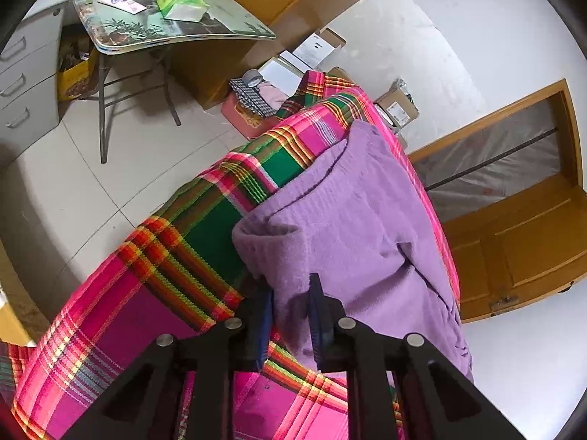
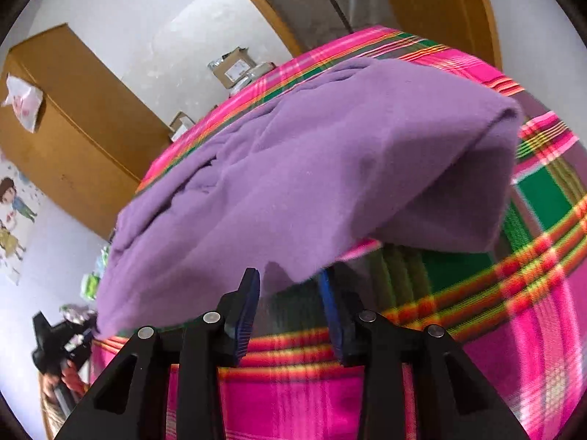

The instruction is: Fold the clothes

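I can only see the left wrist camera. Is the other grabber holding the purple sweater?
Observer: No. The right gripper is open, with its fingers apart. The edge of the purple sweater just hangs by the gap.
Child: Is the sweater lying flat over there?
Observer: Not quite. Its near edge is raised, and the plaid cloth shows underneath.
Child: Is there anything fun on the wall?
Observer: Yes, a cartoon sticker of children beside a brown cabinet.
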Motion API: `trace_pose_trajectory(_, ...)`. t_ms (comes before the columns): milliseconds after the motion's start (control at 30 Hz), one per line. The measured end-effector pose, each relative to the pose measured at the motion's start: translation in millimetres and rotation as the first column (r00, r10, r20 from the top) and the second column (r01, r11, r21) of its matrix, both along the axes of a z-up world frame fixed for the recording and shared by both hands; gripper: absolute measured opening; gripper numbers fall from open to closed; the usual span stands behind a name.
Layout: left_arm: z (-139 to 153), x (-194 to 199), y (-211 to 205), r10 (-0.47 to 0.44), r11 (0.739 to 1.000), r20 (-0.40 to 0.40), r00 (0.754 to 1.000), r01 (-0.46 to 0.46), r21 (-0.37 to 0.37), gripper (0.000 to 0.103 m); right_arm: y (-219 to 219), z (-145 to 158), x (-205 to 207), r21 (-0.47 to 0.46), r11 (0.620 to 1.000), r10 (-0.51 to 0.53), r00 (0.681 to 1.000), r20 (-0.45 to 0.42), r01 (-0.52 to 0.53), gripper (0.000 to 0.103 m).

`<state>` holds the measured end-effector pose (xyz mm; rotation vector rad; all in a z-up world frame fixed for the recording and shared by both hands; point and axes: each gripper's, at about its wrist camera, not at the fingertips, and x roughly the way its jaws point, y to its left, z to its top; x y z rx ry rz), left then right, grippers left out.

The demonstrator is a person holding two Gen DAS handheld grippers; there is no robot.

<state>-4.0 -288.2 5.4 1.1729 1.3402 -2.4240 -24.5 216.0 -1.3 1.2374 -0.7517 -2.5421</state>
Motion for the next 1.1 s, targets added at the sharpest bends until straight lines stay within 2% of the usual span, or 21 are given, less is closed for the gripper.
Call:
trace_pose_trajectory(167,-1.2,-1.7,-2.9,0.004,1.0,0.0,1.0,-0.004,0.02,0.018,-14.0,-3.6,-16.6,-0.046,0.999,0.026,1.0,-0.011,-0.027,0.036)
trace_pose_trajectory(300,-0.2,-3.9,-2.9,0.007,1.0,0.002,1.0,-0.007,0.01,0.018,-23.2,-6.5,-24.5,-0.06,0.998,0.032,1.0,-0.002,-0.032,0.005)
trace_pose_trajectory(467,-0.5,-1.6,-5.5,0.031,0.999,-0.002,1.0,-0.031,0.022,0.007,-20.7,3.0,-17.3,-0.056,0.998,0.04,0.999,-0.035,-0.042,0.003)
trace_pose_trajectory(800,16.5,19.0,1.9,0.043,0.999,-0.052,0.998,-0.041,0.023,0.004,-0.5,32.4,17.0,-0.111,0.993,0.028,0.993,-0.116,-0.041,0.003)
trace_pose_trajectory(1100,20.6,49.1,6.8,0.048,0.999,-0.064,0.997,-0.046,0.025,0.004,7.5,36.1,45.4,-0.126,0.991,0.03,0.991,-0.127,-0.046,0.003)
